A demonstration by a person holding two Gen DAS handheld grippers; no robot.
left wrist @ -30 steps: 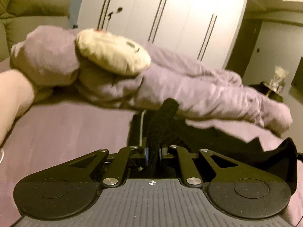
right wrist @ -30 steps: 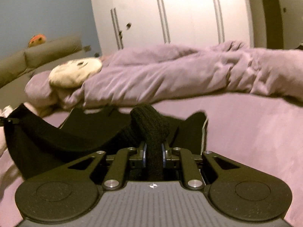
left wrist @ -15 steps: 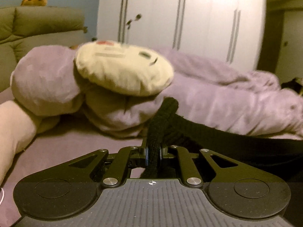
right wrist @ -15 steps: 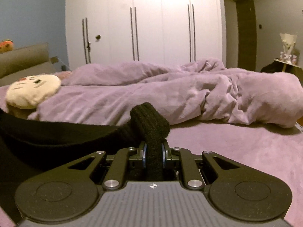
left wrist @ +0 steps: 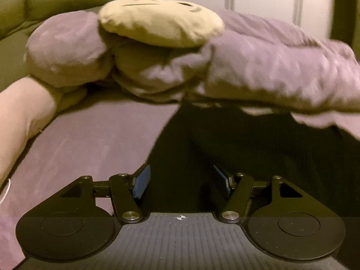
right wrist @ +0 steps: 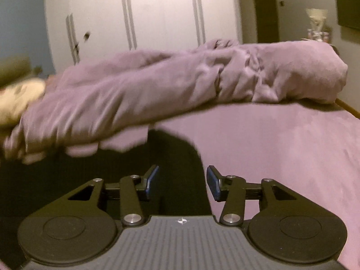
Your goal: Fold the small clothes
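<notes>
A black knitted garment (left wrist: 258, 148) lies flat on the purple bed sheet (left wrist: 90, 139), its far edge running under the rumpled purple duvet (left wrist: 281, 67). My left gripper (left wrist: 181, 181) hovers low over its left edge; the jaws are opening, blue pads (left wrist: 140, 182) apart, and they press on nothing. In the right wrist view the same black garment (right wrist: 112, 175) spreads to the left and ends near the right gripper (right wrist: 182, 180). Those jaws are opening too, with only flat cloth below them.
A cream round cushion with a face (left wrist: 159, 20) rests on purple pillows (left wrist: 65, 49) at the bed's head. A pale plush shape (left wrist: 22, 117) lies at the left edge. White wardrobe doors (right wrist: 157, 13) stand behind. Bare purple sheet (right wrist: 292, 146) stretches right.
Both grippers were shut on bunched black knit; now both have let go and stand apart. The garment has dropped flat onto the sheet, and both hands have sunk lower and moved forward.
</notes>
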